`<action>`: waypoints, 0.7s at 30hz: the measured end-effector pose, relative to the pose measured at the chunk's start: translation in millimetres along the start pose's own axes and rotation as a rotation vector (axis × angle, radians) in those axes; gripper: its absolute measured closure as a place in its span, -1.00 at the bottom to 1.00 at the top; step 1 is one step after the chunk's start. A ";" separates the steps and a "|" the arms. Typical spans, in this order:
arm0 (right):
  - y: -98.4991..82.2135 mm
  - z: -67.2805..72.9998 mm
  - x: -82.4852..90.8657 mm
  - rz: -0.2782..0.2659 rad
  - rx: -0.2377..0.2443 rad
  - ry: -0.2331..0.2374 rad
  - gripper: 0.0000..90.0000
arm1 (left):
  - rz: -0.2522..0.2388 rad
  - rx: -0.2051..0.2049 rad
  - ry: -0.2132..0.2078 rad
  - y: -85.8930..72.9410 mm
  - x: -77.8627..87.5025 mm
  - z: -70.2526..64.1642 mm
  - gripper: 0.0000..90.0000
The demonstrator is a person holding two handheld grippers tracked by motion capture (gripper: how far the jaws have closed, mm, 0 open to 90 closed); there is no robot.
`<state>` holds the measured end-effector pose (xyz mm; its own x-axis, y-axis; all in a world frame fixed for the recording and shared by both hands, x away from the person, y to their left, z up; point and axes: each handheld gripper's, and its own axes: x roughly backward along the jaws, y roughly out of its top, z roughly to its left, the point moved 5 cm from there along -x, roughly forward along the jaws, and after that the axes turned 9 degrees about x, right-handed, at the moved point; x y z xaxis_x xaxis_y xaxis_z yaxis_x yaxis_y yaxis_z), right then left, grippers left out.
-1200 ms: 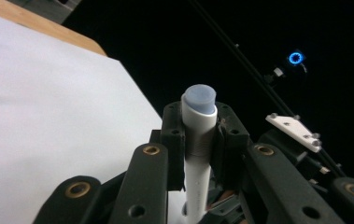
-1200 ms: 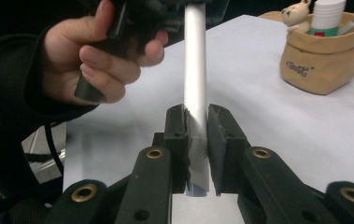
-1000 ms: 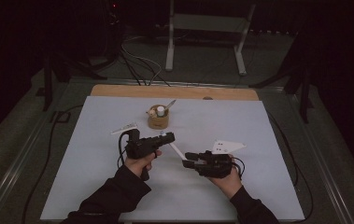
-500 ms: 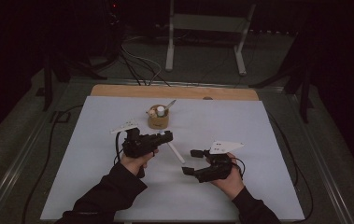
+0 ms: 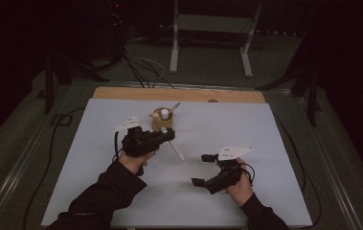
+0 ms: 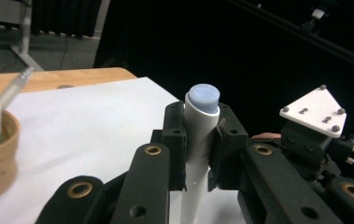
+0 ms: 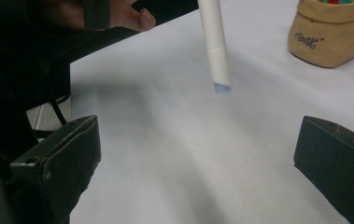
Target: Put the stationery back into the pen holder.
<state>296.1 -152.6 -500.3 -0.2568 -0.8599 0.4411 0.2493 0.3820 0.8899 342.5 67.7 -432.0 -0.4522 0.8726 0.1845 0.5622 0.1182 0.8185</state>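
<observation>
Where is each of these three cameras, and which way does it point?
High view: above the person's side, looking forward and down on the table; both forearms, left gripper, right gripper.
Left gripper view: rides that gripper, along its jaws clamping the white pen; right gripper beyond.
Right gripper view: looks between its wide-open jaws at the hanging pen; a hand.
All share the pen and the tan cup.

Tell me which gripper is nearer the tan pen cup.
Left. The left gripper, shut on a white marker, sits just in front of the tan pen cup; the right gripper stands open, farther toward the person.
</observation>
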 end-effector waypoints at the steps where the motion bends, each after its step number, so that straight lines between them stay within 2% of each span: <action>1: -0.3 -0.6 0.8 0.000 0.001 -0.002 -0.98 | 0.000 -0.007 0.007 1.7 0.4 0.9 0.76; 9: -0.9 -0.3 2.4 -0.021 0.038 -0.046 -0.98 | -0.011 -0.021 0.047 17.2 3.5 8.1 0.76; 15: -2.0 0.9 1.4 -0.027 0.040 -0.044 -0.98 | -0.015 -0.042 0.060 30.0 4.5 8.8 0.76; 16: -2.1 0.9 1.2 -0.027 0.040 -0.043 -0.98 | -0.018 -0.048 0.071 35.9 4.6 10.1 0.76; 21: -2.0 0.5 1.7 -0.033 0.042 -0.038 -0.98 | -0.026 -0.048 0.092 48.1 4.2 15.6 0.76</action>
<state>294.7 -154.6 -501.4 -0.2997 -0.8591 0.4148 0.2013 0.3681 0.9077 378.5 84.5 -400.3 -0.5294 0.8219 0.2103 0.5164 0.1155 0.8485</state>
